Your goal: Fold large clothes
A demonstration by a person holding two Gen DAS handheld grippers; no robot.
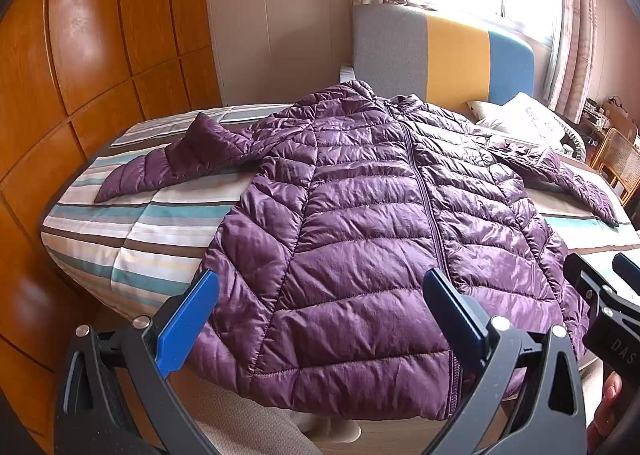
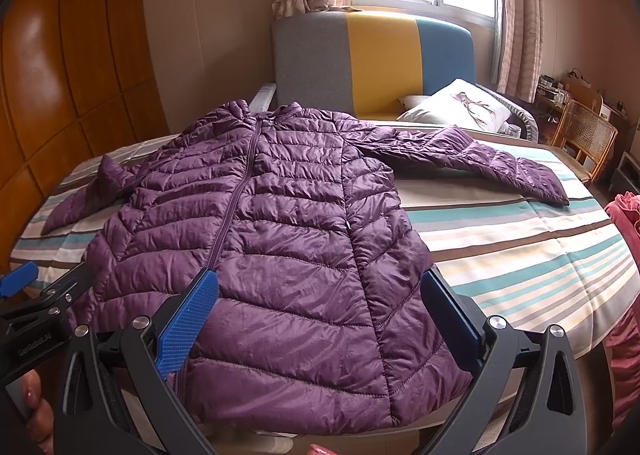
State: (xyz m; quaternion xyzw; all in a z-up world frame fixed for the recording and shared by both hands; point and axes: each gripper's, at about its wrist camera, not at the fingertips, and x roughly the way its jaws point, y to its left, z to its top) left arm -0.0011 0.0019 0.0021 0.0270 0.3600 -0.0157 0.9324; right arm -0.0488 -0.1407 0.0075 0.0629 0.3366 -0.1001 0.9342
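Note:
A purple quilted puffer jacket [image 1: 360, 223] lies flat and zipped on the striped bed, hem toward me, hood toward the headboard, both sleeves spread out. It also shows in the right wrist view [image 2: 280, 223]. My left gripper [image 1: 320, 287] is open and empty, hovering over the hem's left half. My right gripper [image 2: 320, 287] is open and empty over the hem's right half. The right gripper [image 1: 608, 287] shows at the right edge of the left wrist view; the left gripper [image 2: 36, 287] shows at the left edge of the right wrist view.
The bed [image 1: 132, 231] has a striped cover [image 2: 520, 247] and a grey, yellow and blue headboard [image 2: 372, 55]. A white pillow [image 2: 460, 103] lies by it. A wooden wardrobe [image 1: 80, 75] stands left. A wicker chair [image 2: 588, 139] and a pink cloth [image 2: 624, 215] are right.

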